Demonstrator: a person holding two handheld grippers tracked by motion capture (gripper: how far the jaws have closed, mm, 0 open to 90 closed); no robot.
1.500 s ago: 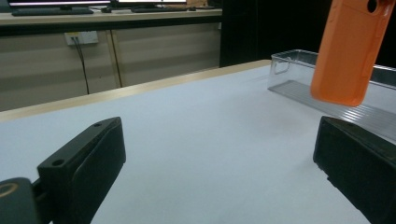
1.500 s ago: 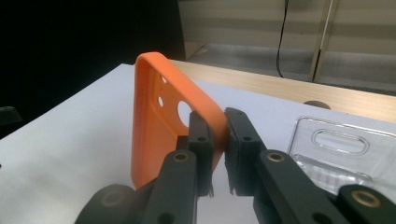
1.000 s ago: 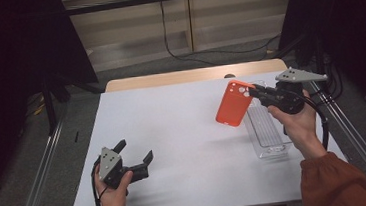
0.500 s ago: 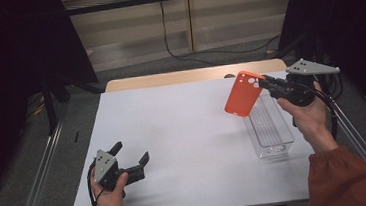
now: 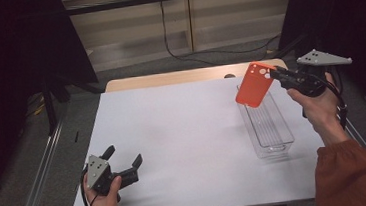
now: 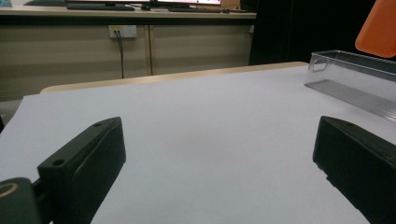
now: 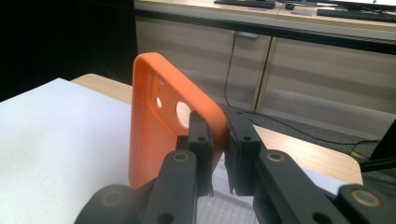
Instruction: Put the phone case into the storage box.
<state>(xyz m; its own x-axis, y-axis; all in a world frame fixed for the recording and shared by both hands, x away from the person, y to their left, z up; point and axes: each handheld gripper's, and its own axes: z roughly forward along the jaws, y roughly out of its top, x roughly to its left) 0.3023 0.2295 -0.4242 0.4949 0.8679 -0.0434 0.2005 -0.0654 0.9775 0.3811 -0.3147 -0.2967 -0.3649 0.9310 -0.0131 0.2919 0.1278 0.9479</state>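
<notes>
My right gripper is shut on an orange phone case, which hangs tilted in the air over the far end of a clear plastic bin. In the right gripper view the jaws pinch the edge of the phone case near its camera holes. The bin also appears at the right of the left gripper view, with a corner of the case above it. My left gripper rests low at the table's near left corner, open with nothing between its jaws.
A white sheet covers the wooden table, whose bare far edge shows beyond it. A metal rail runs along the left side. Cables hang by the back wall. The bin holds nothing.
My right gripper has carried the orange phone case to the right and farther back, from beside the bin to above its far end. The left gripper has slid slightly toward the near edge.
</notes>
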